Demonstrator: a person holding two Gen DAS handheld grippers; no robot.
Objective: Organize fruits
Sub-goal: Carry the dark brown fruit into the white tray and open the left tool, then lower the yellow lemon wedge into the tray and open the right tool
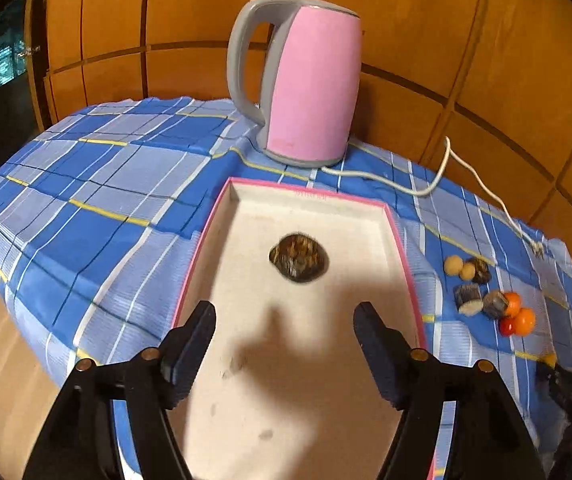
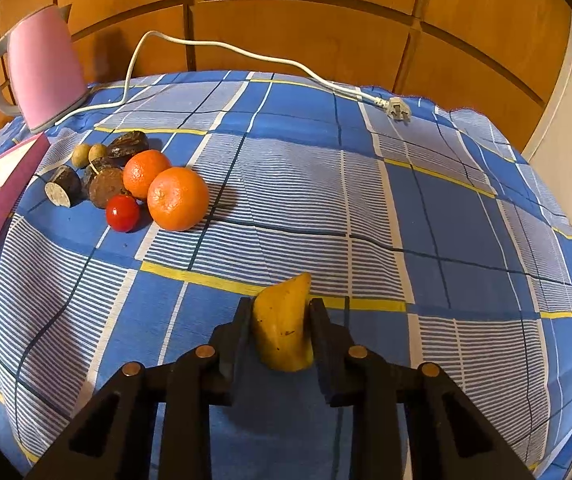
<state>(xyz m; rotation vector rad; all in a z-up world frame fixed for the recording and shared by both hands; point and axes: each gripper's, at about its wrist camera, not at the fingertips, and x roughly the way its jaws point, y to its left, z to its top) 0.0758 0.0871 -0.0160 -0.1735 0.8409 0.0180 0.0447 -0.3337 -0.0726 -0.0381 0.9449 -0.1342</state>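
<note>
My left gripper is open and empty above a white tray with a pink rim. One dark brown fruit lies in the tray ahead of the fingers. My right gripper is shut on a yellow banana piece just above the cloth. To its far left lies a pile: two oranges, a red tomato, several dark brown fruits and two small tan fruits. The pile also shows in the left wrist view, right of the tray.
A pink kettle stands behind the tray, its white cord and plug trailing across the back of the blue checked tablecloth. Wooden wall panels stand behind. The table edge drops off at the left.
</note>
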